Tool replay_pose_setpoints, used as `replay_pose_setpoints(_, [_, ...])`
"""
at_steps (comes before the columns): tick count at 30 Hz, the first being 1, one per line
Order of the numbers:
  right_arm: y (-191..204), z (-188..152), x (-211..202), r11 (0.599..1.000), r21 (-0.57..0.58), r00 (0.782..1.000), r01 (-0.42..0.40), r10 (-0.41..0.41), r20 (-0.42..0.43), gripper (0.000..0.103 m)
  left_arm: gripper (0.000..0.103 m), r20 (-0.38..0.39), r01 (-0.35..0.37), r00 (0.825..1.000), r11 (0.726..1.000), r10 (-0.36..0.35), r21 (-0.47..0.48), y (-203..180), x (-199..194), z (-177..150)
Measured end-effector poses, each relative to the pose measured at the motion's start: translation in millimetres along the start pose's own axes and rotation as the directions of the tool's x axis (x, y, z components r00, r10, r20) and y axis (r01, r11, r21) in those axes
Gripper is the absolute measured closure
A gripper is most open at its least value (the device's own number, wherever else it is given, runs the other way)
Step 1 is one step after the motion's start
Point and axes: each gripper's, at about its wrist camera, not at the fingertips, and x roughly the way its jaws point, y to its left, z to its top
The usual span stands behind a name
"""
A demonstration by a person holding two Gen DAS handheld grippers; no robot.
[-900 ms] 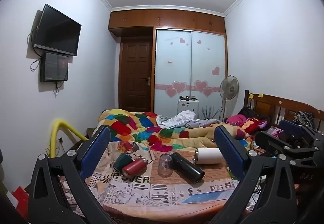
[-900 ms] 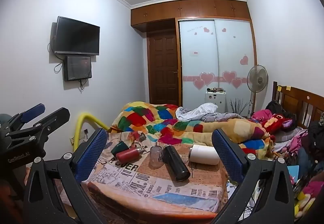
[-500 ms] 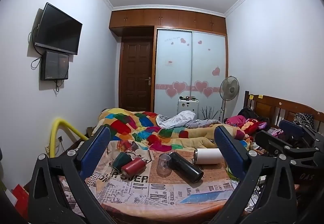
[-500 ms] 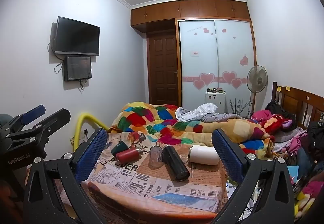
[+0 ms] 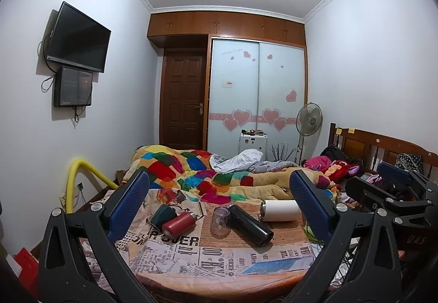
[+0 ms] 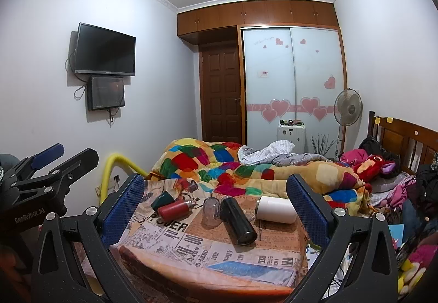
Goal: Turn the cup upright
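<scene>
Several cups lie on a newspaper-print table (image 5: 191,253). A dark green cup (image 5: 162,215) (image 6: 162,199), a red bottle (image 5: 178,224) (image 6: 175,208), a black flask (image 5: 250,225) (image 6: 238,220) and a white cup (image 5: 280,210) (image 6: 276,209) lie on their sides. A clear glass (image 5: 220,225) (image 6: 211,211) stands mouth down. My left gripper (image 5: 219,207) is open and empty, well short of the cups. My right gripper (image 6: 216,207) is open and empty too, held back from the table.
A bed with a colourful quilt (image 5: 208,177) lies right behind the table. A yellow pipe (image 5: 74,179) stands at the left. A fan (image 5: 309,122) and a wardrobe (image 5: 257,94) stand at the back. Clothes pile at the right (image 6: 410,193).
Both grippers stay open and nearly still. The left wrist view has tilted up slightly; the cups have not moved.
</scene>
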Motion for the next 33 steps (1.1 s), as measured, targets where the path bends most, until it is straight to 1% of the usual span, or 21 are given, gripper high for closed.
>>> replay_pose_setpoints(33, [-0.6, -5.2, 5.9, 1.0, 0.009, 1.0, -0.01, 0.01, -0.011, 0.0, 0.0, -0.004, -0.022, 1.0, 1.0, 0.022, -0.001, 6.3, 5.5, -1.5])
